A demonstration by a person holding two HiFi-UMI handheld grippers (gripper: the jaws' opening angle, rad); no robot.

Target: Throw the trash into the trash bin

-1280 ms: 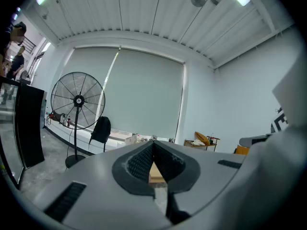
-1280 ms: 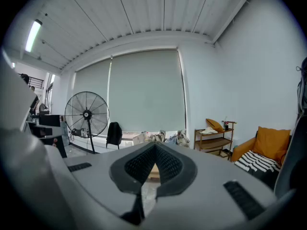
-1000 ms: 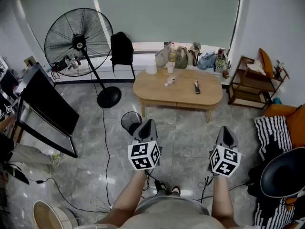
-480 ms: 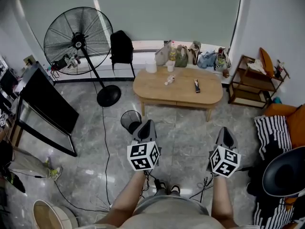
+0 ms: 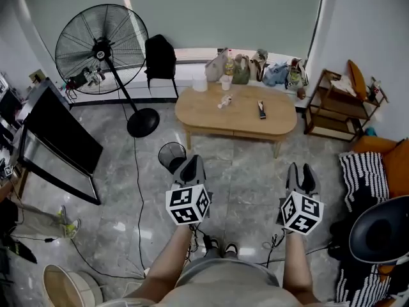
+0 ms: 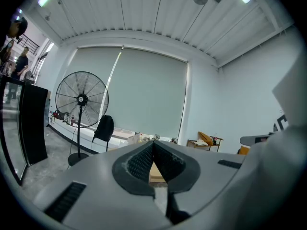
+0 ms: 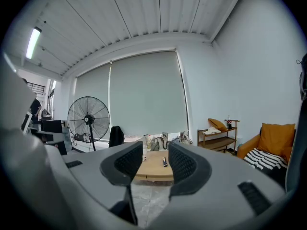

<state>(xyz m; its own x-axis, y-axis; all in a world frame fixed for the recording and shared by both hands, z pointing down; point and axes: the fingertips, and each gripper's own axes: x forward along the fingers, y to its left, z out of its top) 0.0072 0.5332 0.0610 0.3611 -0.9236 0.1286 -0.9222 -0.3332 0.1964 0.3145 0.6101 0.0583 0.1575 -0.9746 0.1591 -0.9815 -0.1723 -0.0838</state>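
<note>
My left gripper (image 6: pixel 153 145) has its jaws pressed together at the tips, with nothing caught in them. My right gripper (image 7: pixel 154 150) has its jaws standing apart. They have just been opening, and nothing sits between the pads, only the room beyond. I hold both out in front of me, roughly level, side by side and well apart, over the grey marbled floor (image 5: pixel 246 171).

Just ahead of my left gripper, a touch to its left, stands the trash bin (image 5: pixel 171 155), a black mesh one on the floor. From the head view it looks near that gripper's tips.

Farther ahead, across a stretch of floor from both grippers, is the oval wooden table (image 5: pixel 211 119). On it lies a small pale crumpled piece (image 5: pixel 223 101), ahead and a little right of my left gripper. A small dark item (image 5: pixel 261 111) lies closer to my right gripper's line. A white cup (image 5: pixel 225 82) and a white roll (image 5: pixel 199 83) stand at the table's far edge, with bags (image 5: pixel 241 69) lined up on the ledge behind.

Far ahead and left of my left gripper is a standing fan (image 5: pixel 101 48). Ahead and right of my right gripper is a wooden shelf (image 5: pixel 332 107).
</note>
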